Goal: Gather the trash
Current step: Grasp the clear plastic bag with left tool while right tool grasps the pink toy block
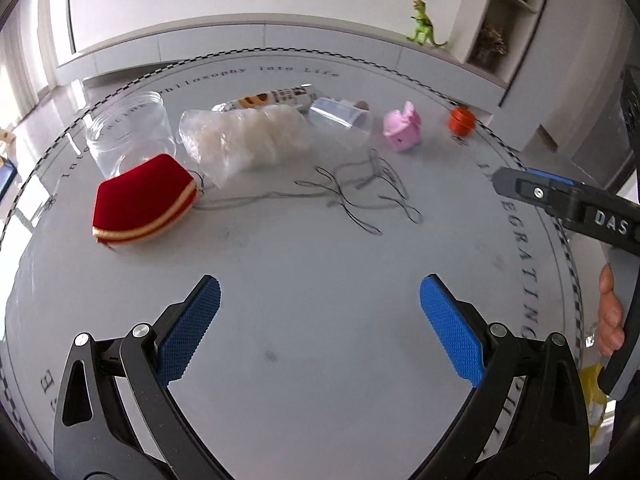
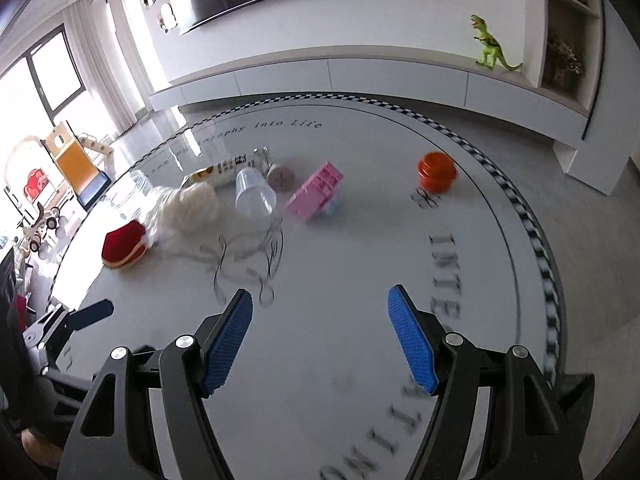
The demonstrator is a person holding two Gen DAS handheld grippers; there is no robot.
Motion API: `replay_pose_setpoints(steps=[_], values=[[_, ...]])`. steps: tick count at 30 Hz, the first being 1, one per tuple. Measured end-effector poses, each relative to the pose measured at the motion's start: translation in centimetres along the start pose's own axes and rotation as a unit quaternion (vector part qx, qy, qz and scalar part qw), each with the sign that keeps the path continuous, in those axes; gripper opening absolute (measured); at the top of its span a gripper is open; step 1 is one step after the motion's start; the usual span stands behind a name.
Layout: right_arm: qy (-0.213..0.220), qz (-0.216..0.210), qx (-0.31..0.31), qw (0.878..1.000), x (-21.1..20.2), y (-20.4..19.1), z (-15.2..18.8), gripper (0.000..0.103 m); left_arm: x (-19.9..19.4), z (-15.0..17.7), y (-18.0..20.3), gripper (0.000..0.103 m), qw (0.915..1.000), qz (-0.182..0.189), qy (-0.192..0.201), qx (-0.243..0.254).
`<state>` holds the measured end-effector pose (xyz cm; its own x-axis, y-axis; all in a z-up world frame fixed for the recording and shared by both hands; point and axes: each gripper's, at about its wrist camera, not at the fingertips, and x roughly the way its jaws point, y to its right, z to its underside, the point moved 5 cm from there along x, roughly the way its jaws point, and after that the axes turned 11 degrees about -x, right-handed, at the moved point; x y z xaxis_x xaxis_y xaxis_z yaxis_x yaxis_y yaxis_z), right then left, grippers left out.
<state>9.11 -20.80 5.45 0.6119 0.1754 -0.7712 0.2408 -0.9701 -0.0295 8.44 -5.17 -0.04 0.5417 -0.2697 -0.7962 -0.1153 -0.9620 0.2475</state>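
Observation:
On the round white table (image 1: pixel 320 280) lie a clear bag of white crackers (image 1: pixel 244 136), a printed snack wrapper (image 1: pixel 276 98), a tipped clear plastic cup (image 1: pixel 340 116), a small brown-topped cup (image 2: pixel 281 176) and an empty clear jar (image 1: pixel 128 128). The bag (image 2: pixel 188 208), wrapper (image 2: pixel 220 172) and cup (image 2: pixel 255 196) also show in the right wrist view. My left gripper (image 1: pixel 320 304) is open and empty, well short of the items. My right gripper (image 2: pixel 320 316) is open and empty above bare table; one finger (image 1: pixel 532 190) shows at the right in the left wrist view.
A red pouch (image 1: pixel 140 204) lies at the left, a pink toy (image 1: pixel 402 128) and an orange lid (image 1: pixel 460 120) at the right. A green dinosaur (image 1: pixel 424 24) stands on the low cabinet behind. Scribble-like marks (image 1: pixel 360 192) sit mid-table.

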Motion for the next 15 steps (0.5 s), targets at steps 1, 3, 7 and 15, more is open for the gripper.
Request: replay_pose_setpoints(steps=[1, 3, 7, 15], values=[[-0.003, 0.002, -0.002, 1.0, 0.6, 0.0, -0.5, 0.071, 0.3, -0.5, -0.2, 0.097, 1.0, 0.0, -0.001, -0.001], [-0.007, 0.002, -0.002, 1.0, 2.1, 0.2, -1.9, 0.071, 1.1, -1.7, -0.4, 0.097, 1.0, -0.005, -0.001, -0.004], [-0.013, 0.005, 0.009, 1.0, 4.9, 1.0, -4.3, 0.071, 2.3, -3.8, -0.5, 0.097, 0.9999, -0.008, 0.002, -0.015], [-0.041, 0.013, 0.032, 0.999, 9.6, 2.0, -6.3, 0.071, 3.8, -7.6, -1.4, 0.097, 0.9987, -0.008, 0.009, -0.049]])
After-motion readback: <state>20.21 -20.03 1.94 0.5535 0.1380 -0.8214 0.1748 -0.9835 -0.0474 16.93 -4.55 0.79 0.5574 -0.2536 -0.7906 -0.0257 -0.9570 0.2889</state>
